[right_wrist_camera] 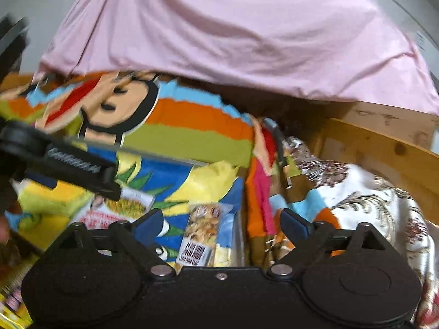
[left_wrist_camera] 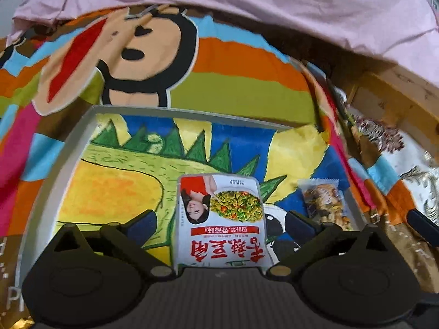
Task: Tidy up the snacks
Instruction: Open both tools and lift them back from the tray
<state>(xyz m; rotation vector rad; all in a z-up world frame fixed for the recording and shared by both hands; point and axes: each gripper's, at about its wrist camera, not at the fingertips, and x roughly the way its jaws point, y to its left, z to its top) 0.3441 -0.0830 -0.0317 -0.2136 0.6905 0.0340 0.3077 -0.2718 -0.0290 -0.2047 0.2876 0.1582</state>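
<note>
Left tongs (left_wrist_camera: pixel 219 224): stood wide apart, clamped on nothing; the white snack packet (left_wrist_camera: pixel 219 219) lay flat between the fingers, touched by neither pad.
Right tongs (right_wrist_camera: pixel 223 224): also spread wide and empty, with the clear snack packet (right_wrist_camera: pixel 204 233) lying below and between them.
Tray (left_wrist_camera: pixel 68 148): a shallow grey one with a dinosaur picture on its floor; both packets rested inside, the white one near the middle, the clear one by the right wall.
Surroundings: the tray sat on a striped cartoon cloth (left_wrist_camera: pixel 233 82), with pink fabric (left_wrist_camera: pixel 274 5) beyond (a wooden frame showed at the right).
Step in hand: judged to be release, each packet set down in the tray.
Next move: probably calls for lifting both tongs clear without dragging a packet, then seeking more snacks.
Count: two tongs, two packets in the tray, one tray.
</note>
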